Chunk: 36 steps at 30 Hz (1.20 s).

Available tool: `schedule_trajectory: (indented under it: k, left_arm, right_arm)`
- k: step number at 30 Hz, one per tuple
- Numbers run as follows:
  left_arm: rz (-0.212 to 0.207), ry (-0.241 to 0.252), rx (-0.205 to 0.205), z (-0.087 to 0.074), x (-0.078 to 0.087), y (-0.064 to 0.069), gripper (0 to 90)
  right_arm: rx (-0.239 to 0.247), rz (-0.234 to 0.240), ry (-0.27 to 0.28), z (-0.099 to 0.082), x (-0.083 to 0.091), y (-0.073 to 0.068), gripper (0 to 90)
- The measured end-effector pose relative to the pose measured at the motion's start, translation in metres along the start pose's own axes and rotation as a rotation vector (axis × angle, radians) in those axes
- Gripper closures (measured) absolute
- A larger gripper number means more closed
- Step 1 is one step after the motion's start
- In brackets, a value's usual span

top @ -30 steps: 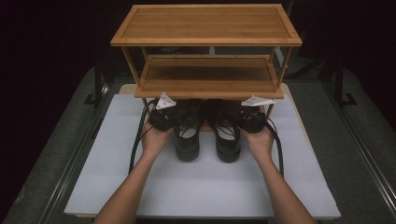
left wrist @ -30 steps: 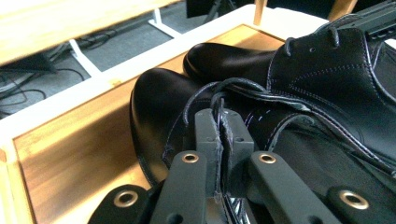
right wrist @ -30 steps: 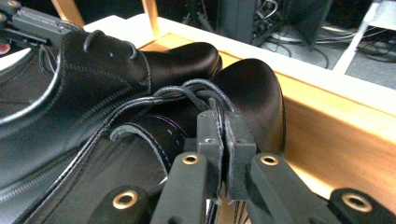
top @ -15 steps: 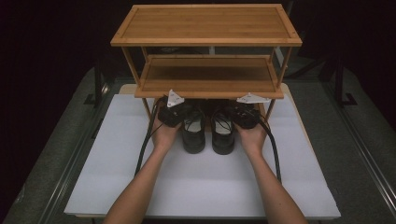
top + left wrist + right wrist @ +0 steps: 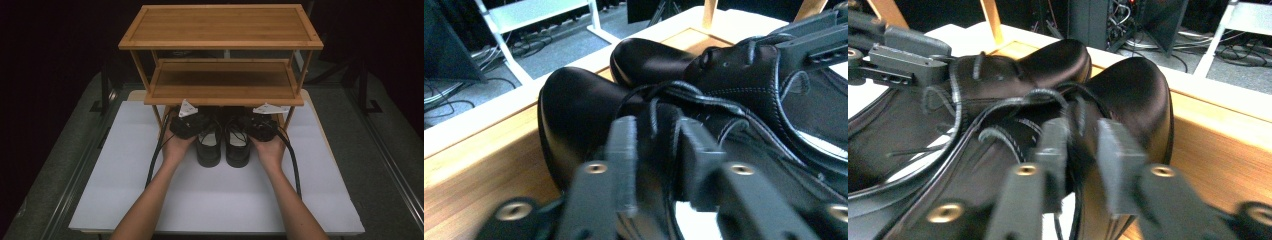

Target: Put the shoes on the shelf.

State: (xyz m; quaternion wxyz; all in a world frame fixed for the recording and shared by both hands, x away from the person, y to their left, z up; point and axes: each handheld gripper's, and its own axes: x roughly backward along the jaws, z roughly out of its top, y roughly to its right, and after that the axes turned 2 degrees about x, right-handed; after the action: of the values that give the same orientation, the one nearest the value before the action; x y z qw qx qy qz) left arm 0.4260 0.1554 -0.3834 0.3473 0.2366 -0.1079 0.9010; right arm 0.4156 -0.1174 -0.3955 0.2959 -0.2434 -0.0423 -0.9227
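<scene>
shoes: pair of black lace-up shoes, left shoe (image 5: 208,145) and right shoe (image 5: 238,145), side by side and touching, toes pointing away from the person, heels toward them.
shoe position: front halves tucked under the lower shelf (image 5: 223,82) of the wooden rack (image 5: 220,27); heels stick out onto the white mat (image 5: 215,190).
toes: in the left gripper view both toe caps sit over the rack's wooden base board (image 5: 484,150), left shoe (image 5: 574,115) nearest the camera, right shoe (image 5: 649,60) behind it.
left gripper: (image 5: 189,122) at the outer side of the left shoe; jaws nearly closed, pinching the shoe's collar edge and lace (image 5: 651,150) between the pads.
right gripper: (image 5: 261,125) at the outer side of the right shoe; jaws narrow, clamped on that shoe's collar by the laces (image 5: 1080,150); the right shoe (image 5: 1133,95) is nearest the camera, the left shoe (image 5: 1053,60) beyond it.
cross view: each gripper view shows the other gripper's black body at the far edge, beside the far shoe.
hands: left hand (image 5: 176,147) and right hand (image 5: 270,150) wrap the gripper bodies, forearms coming in from the bottom of the high view.
cables: black cable (image 5: 154,160) trails from each gripper back along the mat beside the forearm.
rack: two-tier bamboo, standing at the far end of the mat; both shelves bare.
surroundings: mat on a grey table (image 5: 380,165), dark room around it.
</scene>
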Motion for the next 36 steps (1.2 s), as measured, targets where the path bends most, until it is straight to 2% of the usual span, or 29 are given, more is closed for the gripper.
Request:
schedule_trajectory:
  k: [4,9,14,17,20,23,25,28,33,36]
  left_arm:
    - [-0.025,0.006,-0.005,0.004,0.012,-0.003,44.9]
    - [-0.102,-0.029,0.007,0.001,0.033,-0.001,26.5]
    - [-0.149,-0.061,-0.015,-0.01,0.058,0.006,14.8]
    - [-0.162,-0.087,-0.038,-0.024,0.065,0.013,9.9]
    - [-0.174,-0.115,-0.031,-0.041,0.06,0.019,5.7]
    - [-0.185,-0.17,-0.027,-0.055,0.047,0.023,1.6]
    - [-0.182,-0.183,-0.028,-0.061,0.039,0.025,1.6]
    - [-0.168,-0.208,-0.06,-0.068,0.026,0.028,1.6]
    - [-0.172,-0.214,-0.067,-0.075,0.008,0.03,1.6]
    - [-0.167,-0.222,-0.086,-0.076,0.002,0.033,0.5]
  right_arm:
    - [0.016,0.007,-0.004,0.001,0.008,-0.001,49.5]
    - [0.029,0.061,-0.021,0.0,0.026,-0.001,37.4]
    - [0.044,0.096,-0.039,-0.007,0.051,-0.007,22.6]
    - [0.057,0.107,-0.057,-0.019,0.061,-0.013,15.8]
    - [0.07,0.115,-0.069,-0.034,0.065,-0.017,13.2]
    - [0.067,0.131,-0.105,-0.046,0.06,-0.018,9.8]
    - [0.057,0.145,-0.123,-0.054,0.054,-0.018,9.2]
    - [0.055,0.162,-0.16,-0.064,0.041,-0.018,8.4]
    - [0.077,0.175,-0.208,-0.073,0.022,-0.024,6.9]
    - [0.089,0.163,-0.235,-0.076,0.012,-0.029,5.7]
